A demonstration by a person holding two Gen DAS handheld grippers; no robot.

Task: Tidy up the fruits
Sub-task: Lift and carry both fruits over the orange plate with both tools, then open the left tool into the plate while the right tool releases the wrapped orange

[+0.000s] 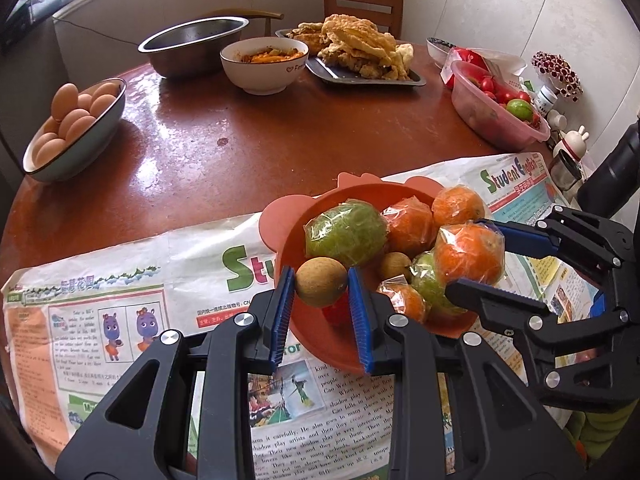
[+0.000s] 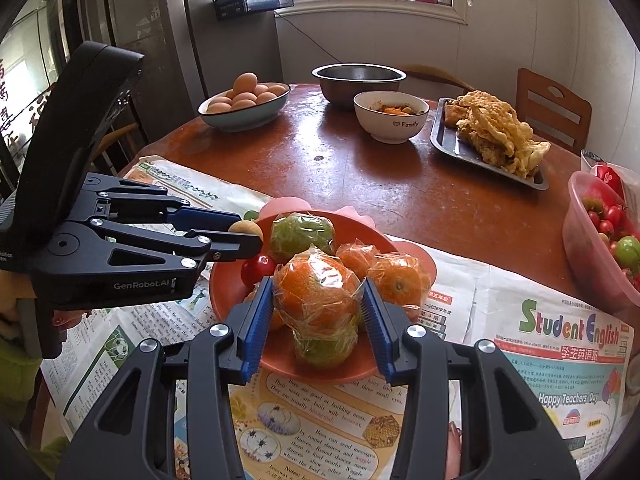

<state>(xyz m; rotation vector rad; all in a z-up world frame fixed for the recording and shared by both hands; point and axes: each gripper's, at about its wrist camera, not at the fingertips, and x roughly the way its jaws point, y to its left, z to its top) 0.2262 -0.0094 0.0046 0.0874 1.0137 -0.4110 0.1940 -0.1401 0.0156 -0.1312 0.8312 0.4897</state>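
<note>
Small brown longan-like fruit pinched in my left gripper, jaws nearly together on it, over the near rim of the orange bowl. My right gripper pinches a film-wrapped orange atop the pile in that bowl. Bowl sits on newspaper on the worktop. Step, as I judge it: both fruits gripped at the bowl, whether going in or coming out I cannot tell. Next calls for keeping the two grippers apart.

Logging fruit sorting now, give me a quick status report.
Left gripper shut on brown fruit. Right gripper shut on wrapped orange. Both over orange bowl. Nothing blocking.
</note>
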